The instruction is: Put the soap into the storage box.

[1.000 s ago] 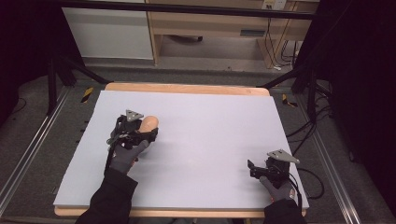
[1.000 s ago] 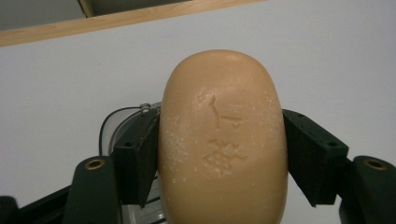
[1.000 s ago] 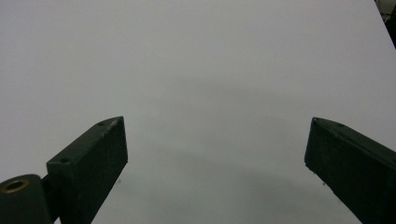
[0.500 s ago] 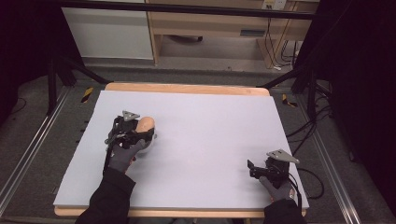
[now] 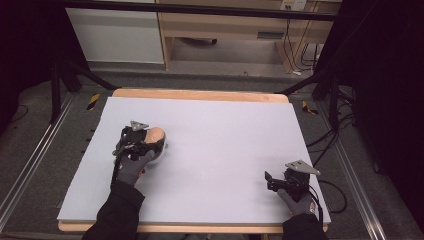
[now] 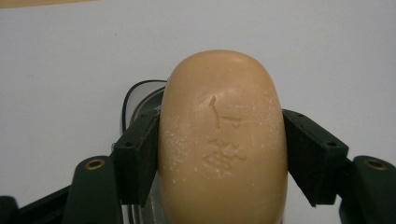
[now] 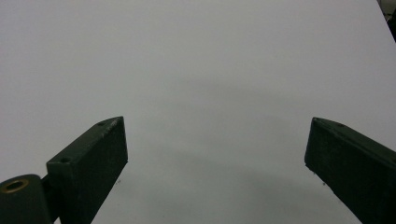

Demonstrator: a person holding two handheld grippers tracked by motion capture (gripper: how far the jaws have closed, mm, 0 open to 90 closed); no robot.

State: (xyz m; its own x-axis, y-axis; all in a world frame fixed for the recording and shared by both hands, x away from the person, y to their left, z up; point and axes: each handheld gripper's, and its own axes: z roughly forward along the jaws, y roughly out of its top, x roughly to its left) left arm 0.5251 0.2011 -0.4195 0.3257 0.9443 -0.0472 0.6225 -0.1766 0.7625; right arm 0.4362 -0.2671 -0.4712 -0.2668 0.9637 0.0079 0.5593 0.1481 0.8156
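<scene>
Between my left tongs' jaws sits a tan bar of soap, pinched on both long sides.

At the left middle of the high view, my left gripper (image 5: 141,142) squeezes the soap (image 6: 223,140) just above a clear dish (image 6: 140,100), whose rim peeks out beneath it in the left gripper view; I cannot tell whether the bar touches the dish or hangs over it. At the lower right, my right gripper (image 5: 280,182) rests idle, jaws spread wide over bare surface. Beyond lies the pale table sheet (image 5: 225,130). I judge the grasp is done; whether I am lifting the bar off or settling it in, that move and the release are left.
</scene>
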